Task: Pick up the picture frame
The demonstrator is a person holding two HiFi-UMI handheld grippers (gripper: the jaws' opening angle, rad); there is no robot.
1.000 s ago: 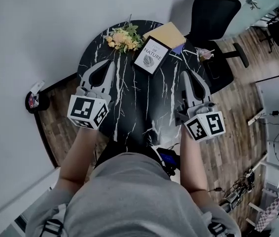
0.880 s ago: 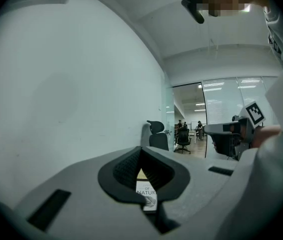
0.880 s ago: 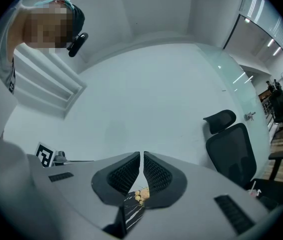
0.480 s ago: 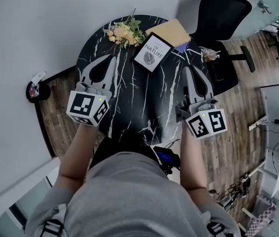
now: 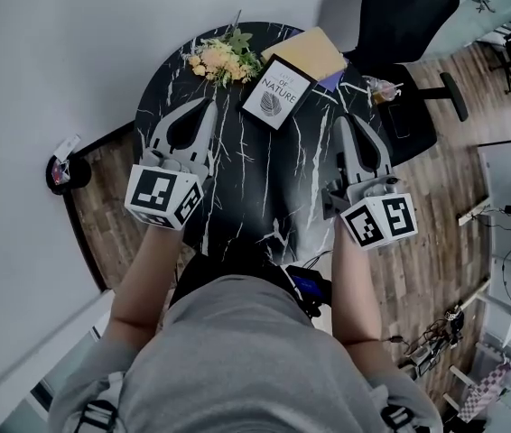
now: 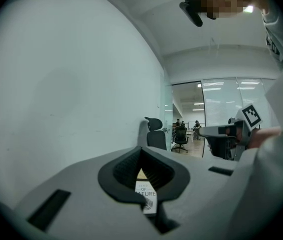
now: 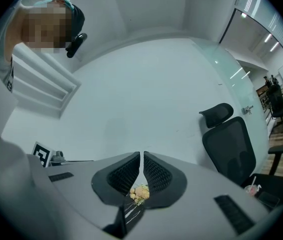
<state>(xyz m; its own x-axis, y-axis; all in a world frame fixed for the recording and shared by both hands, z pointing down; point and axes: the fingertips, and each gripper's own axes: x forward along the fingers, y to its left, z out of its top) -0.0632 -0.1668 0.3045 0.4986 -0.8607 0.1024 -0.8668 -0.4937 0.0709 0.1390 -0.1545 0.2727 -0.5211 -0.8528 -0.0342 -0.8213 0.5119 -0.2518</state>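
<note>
The picture frame [image 5: 278,93], black-edged with a white print of a leaf, rests on the far part of the round black marble table [image 5: 255,188]. My left gripper [image 5: 209,105] hovers over the table to the frame's left, shut with nothing in it. Part of the frame [image 6: 145,196] shows through the gap behind its closed tips [image 6: 141,149]. To the frame's right and nearer me is my right gripper [image 5: 344,123], also shut and empty. Through its jaws [image 7: 142,154] I see the flowers [image 7: 139,192].
A bunch of yellow flowers [image 5: 222,59] lies left of the frame at the table's far edge. A yellow book [image 5: 310,52] lies behind the frame. A black office chair [image 5: 409,16] with a cup [image 5: 380,90] on its seat stands at the right. A white wall lies beyond.
Both grippers have shifted only slightly over the table and stay shut. The frame, flowers and book have not moved.
</note>
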